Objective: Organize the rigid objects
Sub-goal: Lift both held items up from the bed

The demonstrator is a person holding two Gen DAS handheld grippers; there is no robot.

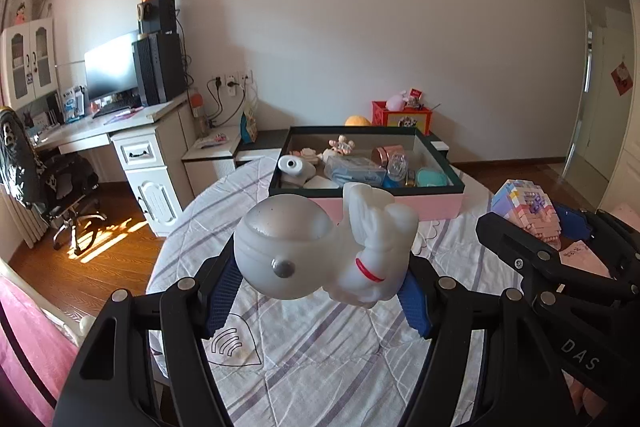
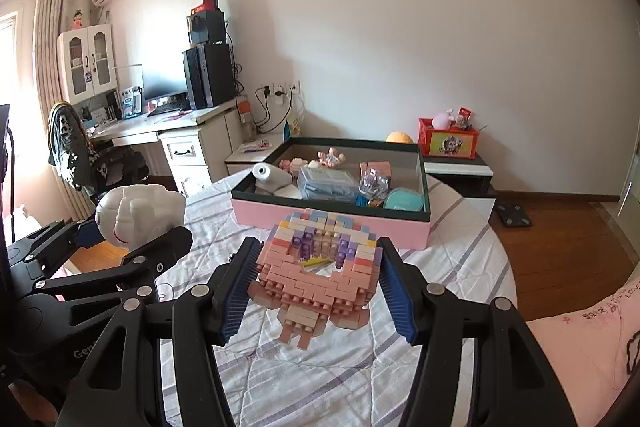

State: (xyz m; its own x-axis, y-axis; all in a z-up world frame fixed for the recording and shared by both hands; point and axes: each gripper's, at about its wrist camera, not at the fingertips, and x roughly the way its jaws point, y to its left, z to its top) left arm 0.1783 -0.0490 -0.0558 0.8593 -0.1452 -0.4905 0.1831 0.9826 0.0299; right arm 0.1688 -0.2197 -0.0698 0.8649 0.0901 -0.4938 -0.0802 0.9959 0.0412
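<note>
My left gripper [image 1: 320, 287] is shut on a white astronaut figure [image 1: 320, 251] with a grey visor, held off the bed; it also shows at the left of the right wrist view as the astronaut figure [image 2: 140, 215]. My right gripper [image 2: 316, 287] is shut on a pink brick-built figure [image 2: 320, 267], its blue pads pressing both sides. That brick figure [image 1: 528, 211] appears at the right of the left wrist view. Ahead on the bed stands a pink box with a dark rim [image 1: 440, 205], [image 2: 332, 219], holding several small items.
A striped white quilt [image 2: 320, 379] covers the bed below both grippers. A desk with a monitor and chair [image 1: 120, 131] stands at the left. A red box with toys [image 2: 448, 143] sits on a low cabinet behind the pink box. Wooden floor [image 2: 560, 251] lies to the right.
</note>
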